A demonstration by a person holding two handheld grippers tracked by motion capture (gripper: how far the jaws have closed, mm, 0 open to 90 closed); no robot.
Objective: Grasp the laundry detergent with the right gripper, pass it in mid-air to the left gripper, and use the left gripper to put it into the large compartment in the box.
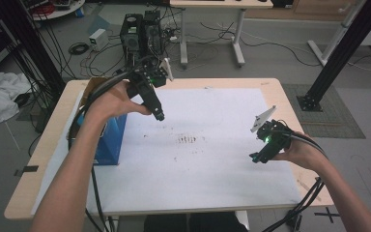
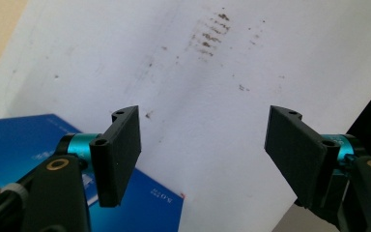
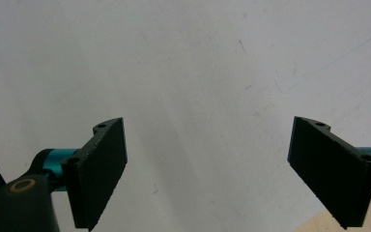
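Note:
My left gripper (image 1: 158, 115) hangs over the left part of the white sheet (image 1: 198, 159), held up by the person's left hand. In the left gripper view its jaws stand apart with nothing between them (image 2: 203, 150), above the sheet (image 2: 222, 121) and a corner of the blue box (image 2: 145, 203). My right gripper (image 1: 255, 157) rests low near the sheet's right edge, pointing left. The right gripper view has its jaws wide apart and empty (image 3: 207, 174) over plain white sheet (image 3: 198, 72).
A blue box (image 1: 108, 140) stands at the table's left side, under the left forearm. Dark smudges (image 1: 188, 139) mark the sheet's middle. Wooden table edge (image 1: 299, 111) borders the sheet. Cables and a black machine (image 1: 140, 34) lie on the floor beyond.

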